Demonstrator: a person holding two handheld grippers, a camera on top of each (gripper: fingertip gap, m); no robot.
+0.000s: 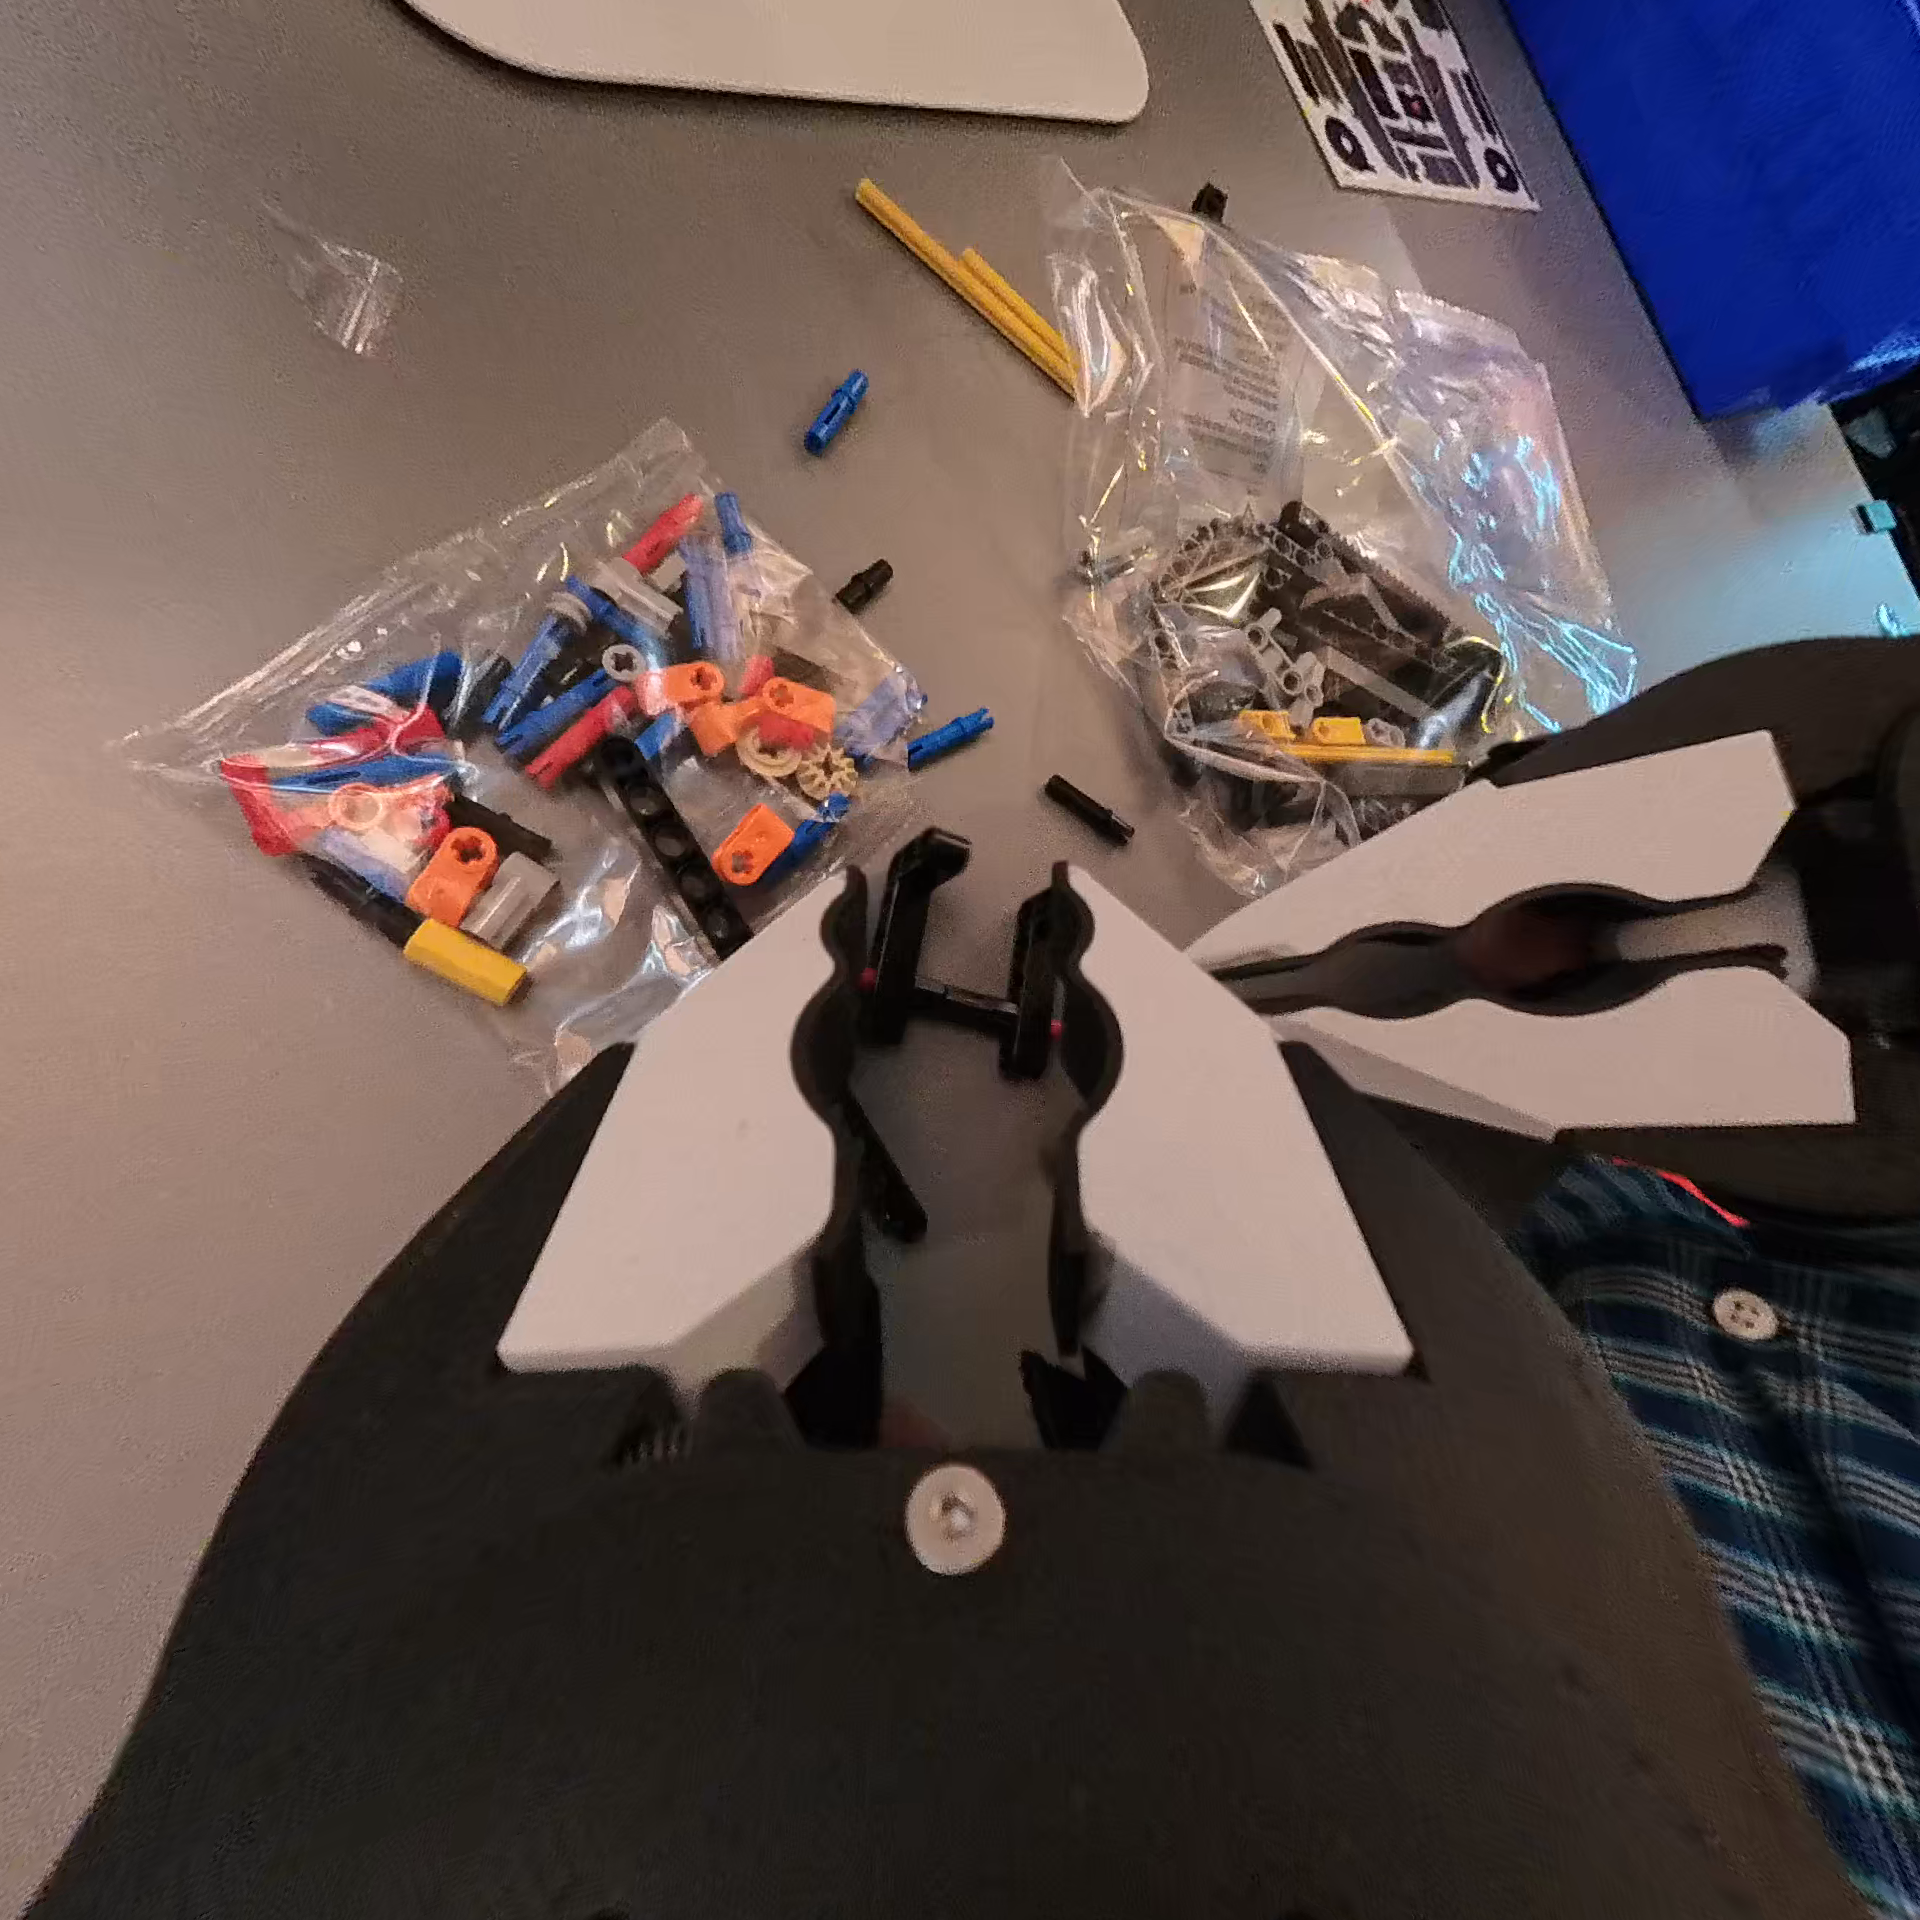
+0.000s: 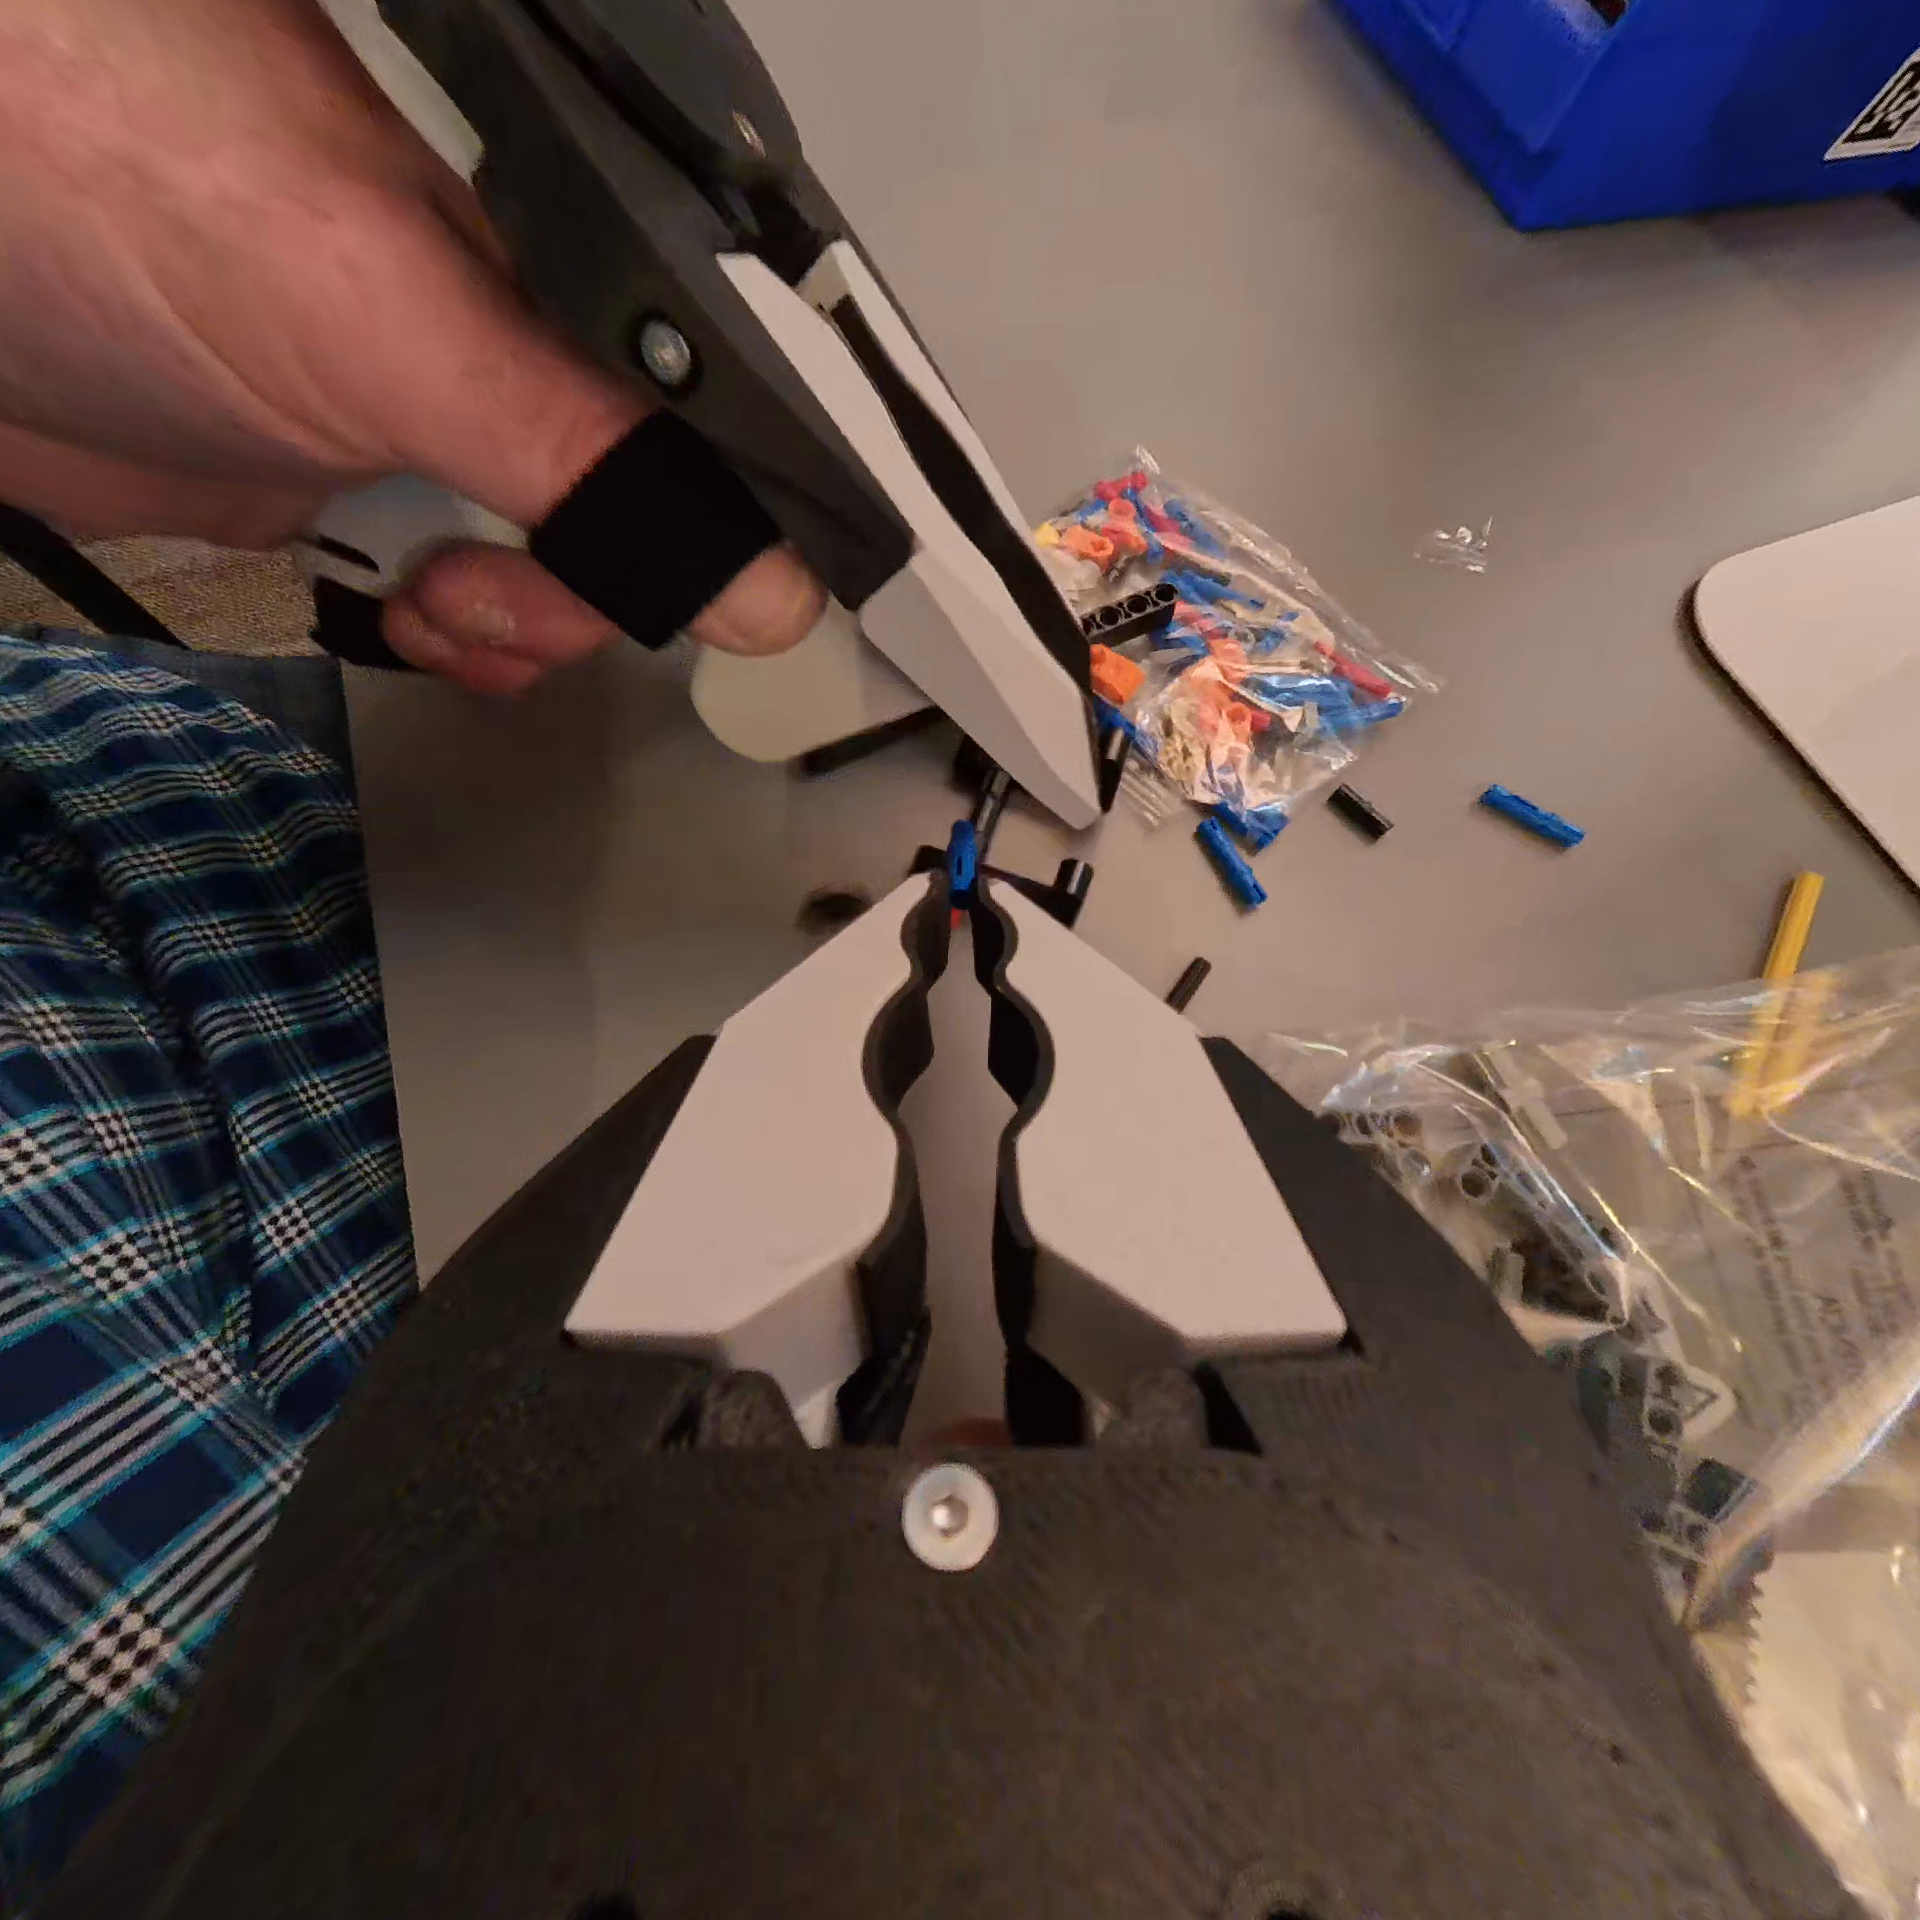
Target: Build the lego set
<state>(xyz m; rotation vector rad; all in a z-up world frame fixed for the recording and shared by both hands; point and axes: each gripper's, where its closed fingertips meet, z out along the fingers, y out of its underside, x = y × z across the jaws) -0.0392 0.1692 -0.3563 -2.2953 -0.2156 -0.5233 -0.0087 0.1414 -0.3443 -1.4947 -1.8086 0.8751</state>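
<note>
My left gripper [image 1: 956,914] is shut on a small black lego assembly [image 1: 966,987], two short black beams joined by a cross axle, and holds it just above the grey table. In the right wrist view the left gripper [image 2: 1086,790] comes in from the upper left, held by a hand [image 2: 260,312]. My right gripper [image 2: 961,904] is shut on a blue pin [image 2: 961,857] at its fingertips. The pin's tip is right at the black assembly [image 2: 992,805]; I cannot tell if they touch. The right gripper also shows in the left wrist view [image 1: 1226,961].
A bag of coloured small parts [image 1: 540,748] lies to the left and a bag of black and grey parts [image 1: 1320,644] to the right. Loose blue pins [image 1: 836,410], black pins [image 1: 1088,808] and yellow axles [image 1: 966,281] lie between. A blue box [image 1: 1745,177] and a sticker sheet [image 1: 1392,94] sit beyond. The grippers' ends are close to 4 cm from one another.
</note>
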